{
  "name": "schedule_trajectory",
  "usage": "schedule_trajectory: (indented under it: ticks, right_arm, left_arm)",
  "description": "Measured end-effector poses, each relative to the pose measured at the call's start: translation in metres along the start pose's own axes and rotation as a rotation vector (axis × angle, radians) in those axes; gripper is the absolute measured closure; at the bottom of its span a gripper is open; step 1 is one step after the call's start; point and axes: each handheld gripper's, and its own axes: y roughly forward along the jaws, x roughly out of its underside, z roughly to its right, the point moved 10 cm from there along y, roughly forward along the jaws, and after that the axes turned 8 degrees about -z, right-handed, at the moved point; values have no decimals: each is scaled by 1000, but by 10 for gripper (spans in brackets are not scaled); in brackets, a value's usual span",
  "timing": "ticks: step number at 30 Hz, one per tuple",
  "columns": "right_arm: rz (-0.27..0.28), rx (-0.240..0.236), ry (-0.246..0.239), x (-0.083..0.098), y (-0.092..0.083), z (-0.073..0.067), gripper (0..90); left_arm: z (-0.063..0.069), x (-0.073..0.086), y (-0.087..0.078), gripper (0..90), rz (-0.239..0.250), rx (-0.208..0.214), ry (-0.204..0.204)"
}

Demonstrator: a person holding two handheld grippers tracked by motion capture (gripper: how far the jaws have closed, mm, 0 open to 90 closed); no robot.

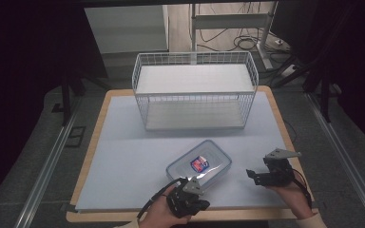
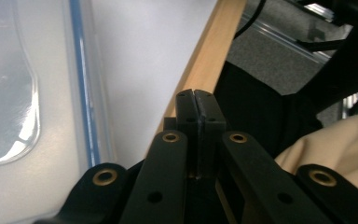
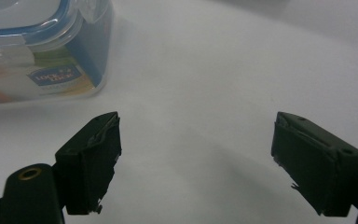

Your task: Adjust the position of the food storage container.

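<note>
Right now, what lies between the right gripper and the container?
Nothing: bare white mat. In the high view the right gripper sits apart from the container; the right gripper view shows open jaws and empty mat before it.

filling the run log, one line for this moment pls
left gripper: shut, empty | right gripper: open, empty | clear blue-rimmed plastic lidded box: on mat, untouched | white wire basket: empty

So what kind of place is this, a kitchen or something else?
Probably a lab or recording workspace, not a kitchen: a padded table on metal rails, loose cables on the floor, and just a wire basket staged.
</note>
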Motion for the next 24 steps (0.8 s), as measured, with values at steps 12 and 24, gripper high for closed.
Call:
schedule_trajectory:
  ticks: [12,24]
  right_arm:
    - [-1,-1,-1,0,0,-1,160]
    - [-3,-3,-3,1,0,-1,160]
  left_arm:
    - [-16,4,1,900,3,-43,-31]
    - [-21,8,-1,900,-6,-58,-39]
